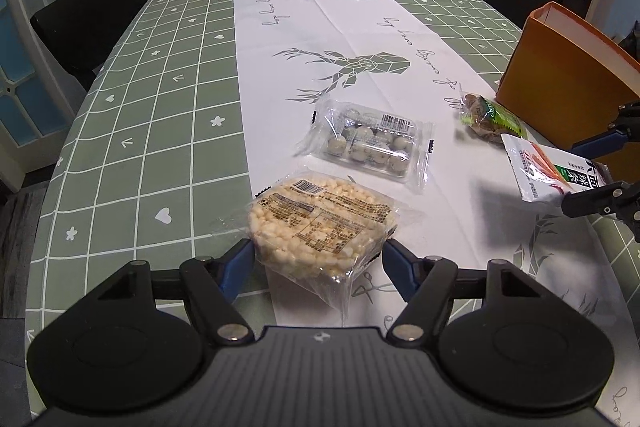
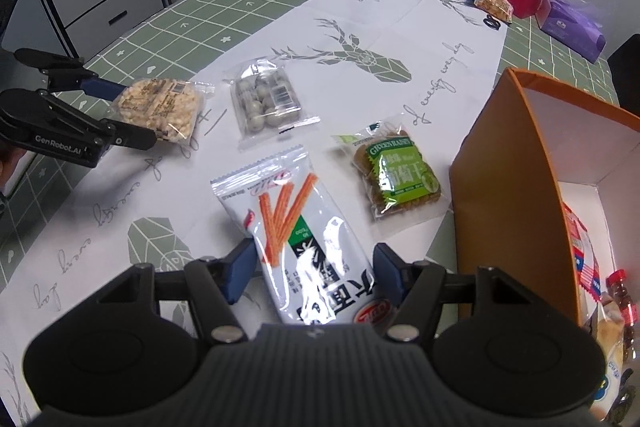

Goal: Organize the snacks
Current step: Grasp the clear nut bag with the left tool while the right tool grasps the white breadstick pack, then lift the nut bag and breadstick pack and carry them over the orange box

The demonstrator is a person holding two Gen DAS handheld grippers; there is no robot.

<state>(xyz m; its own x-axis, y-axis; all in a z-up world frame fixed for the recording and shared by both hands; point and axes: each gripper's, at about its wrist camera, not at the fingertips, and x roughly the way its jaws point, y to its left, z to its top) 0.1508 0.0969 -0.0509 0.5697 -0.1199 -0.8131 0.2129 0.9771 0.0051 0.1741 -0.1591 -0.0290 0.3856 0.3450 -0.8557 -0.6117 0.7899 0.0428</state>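
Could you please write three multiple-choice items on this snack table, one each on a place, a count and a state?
1. Where is the orange box?
A. on the table's right side
B. on a chair
C. at the far end by the bottles

2. How many snack packs lie on the white runner between the grippers and the deer print?
A. one
B. two
C. four

3. What is the left gripper doing?
A. hanging empty
B. holding the puffed rice cake pack
C. holding a bottle

Answers: 1 A, it stands at the right edge; 2 B, the ball tray pack and green raisin pack; 3 B, its pads press the pack's sides.
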